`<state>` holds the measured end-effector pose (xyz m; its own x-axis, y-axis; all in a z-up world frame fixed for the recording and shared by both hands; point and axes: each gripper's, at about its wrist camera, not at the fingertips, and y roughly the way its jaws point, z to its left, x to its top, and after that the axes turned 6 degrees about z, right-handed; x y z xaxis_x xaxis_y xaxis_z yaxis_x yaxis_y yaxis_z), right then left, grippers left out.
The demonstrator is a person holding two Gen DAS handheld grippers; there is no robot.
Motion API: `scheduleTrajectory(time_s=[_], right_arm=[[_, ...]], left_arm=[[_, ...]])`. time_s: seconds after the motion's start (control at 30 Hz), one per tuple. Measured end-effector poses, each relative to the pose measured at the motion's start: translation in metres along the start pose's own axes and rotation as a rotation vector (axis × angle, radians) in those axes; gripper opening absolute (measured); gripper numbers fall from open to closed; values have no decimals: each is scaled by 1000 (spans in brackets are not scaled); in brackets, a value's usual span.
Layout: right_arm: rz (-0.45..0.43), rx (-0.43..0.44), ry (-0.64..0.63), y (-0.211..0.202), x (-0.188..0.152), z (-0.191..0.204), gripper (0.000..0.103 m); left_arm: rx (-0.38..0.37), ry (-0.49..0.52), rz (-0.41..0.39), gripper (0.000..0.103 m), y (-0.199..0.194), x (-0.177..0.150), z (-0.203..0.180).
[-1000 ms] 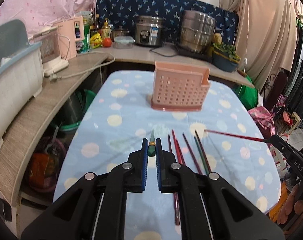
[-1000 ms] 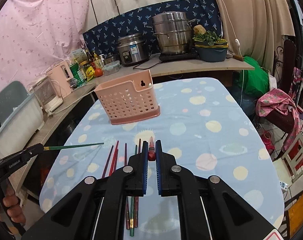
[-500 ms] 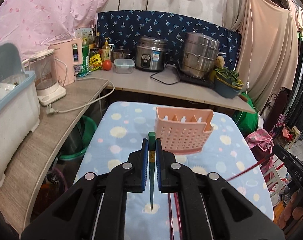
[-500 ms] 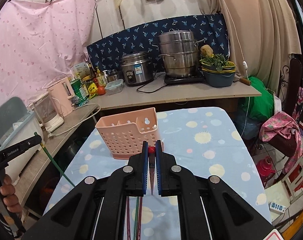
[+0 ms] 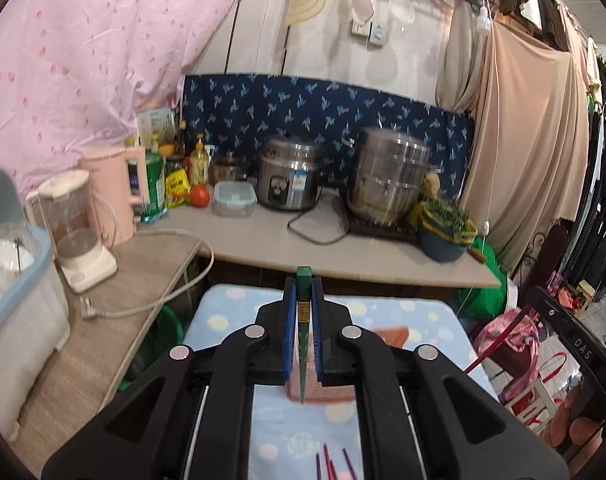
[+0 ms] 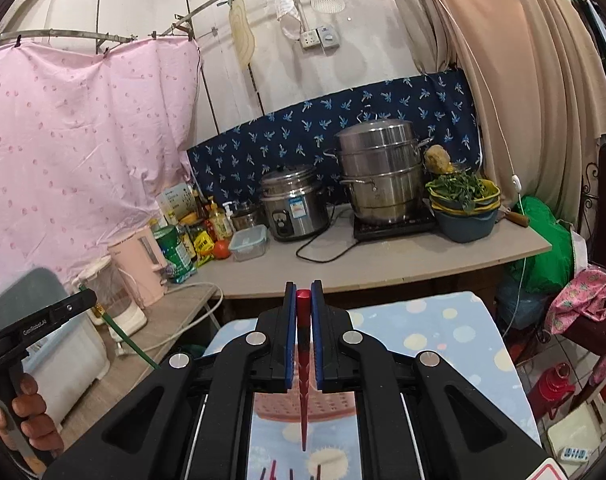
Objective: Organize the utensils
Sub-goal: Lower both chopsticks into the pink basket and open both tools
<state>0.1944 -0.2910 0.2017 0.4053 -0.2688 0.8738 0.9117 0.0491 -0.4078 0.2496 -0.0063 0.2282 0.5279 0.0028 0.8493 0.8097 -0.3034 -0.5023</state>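
My left gripper (image 5: pixel 303 284) is shut on a green chopstick (image 5: pixel 303 344) that hangs tip-down between the fingers. My right gripper (image 6: pixel 303 290) is shut on a red chopstick (image 6: pixel 303 360), also tip-down. Both are raised high above the pink slotted utensil basket (image 5: pixel 331 394), which is mostly hidden behind the fingers; it also shows in the right wrist view (image 6: pixel 327 406). Several more chopsticks (image 5: pixel 331 464) lie on the dotted blue tablecloth (image 5: pixel 231 320) near the front edge. The right gripper with its red chopstick shows at the right of the left view (image 5: pixel 499 344).
A counter (image 5: pixel 263 240) behind the table holds a rice cooker (image 5: pixel 289 176), a steel steamer pot (image 5: pixel 391 178), a bowl of greens (image 5: pixel 443 236), a blender (image 5: pixel 79 232), bottles and a power cord. A white bin (image 5: pixel 15 304) stands at the left. Clothes hang at the right.
Both grippers have risen and tilted up with their chopsticks, which swung from lying forward to hanging tip-down. The basket has dropped low in both views, behind the fingers.
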Motion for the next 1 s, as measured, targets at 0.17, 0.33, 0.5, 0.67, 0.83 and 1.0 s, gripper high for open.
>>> scheduleTrajectory(time_s=[0.17,0.33,0.5,0.67,0.83,1.0], right_arm=[[-41,32,43,24,34,3,7],[-36,31,40,58,45,8,7],[19,17,25,94,36,9,7],[82,6,13,121,16,2,7],[125,-14,-14,136,1,-3,7],[126,-39,-34,137,-6,-4,10]], left_arm=[[0,5,-62,7,9,37,-10],[4,19,-71,7,38,55,-20],[10,35,-24,7,81,48,-26],[18,33,40,7,117,30,-22],[20,26,82,7,137,18,-18],[36,26,93,8,144,11,-17]])
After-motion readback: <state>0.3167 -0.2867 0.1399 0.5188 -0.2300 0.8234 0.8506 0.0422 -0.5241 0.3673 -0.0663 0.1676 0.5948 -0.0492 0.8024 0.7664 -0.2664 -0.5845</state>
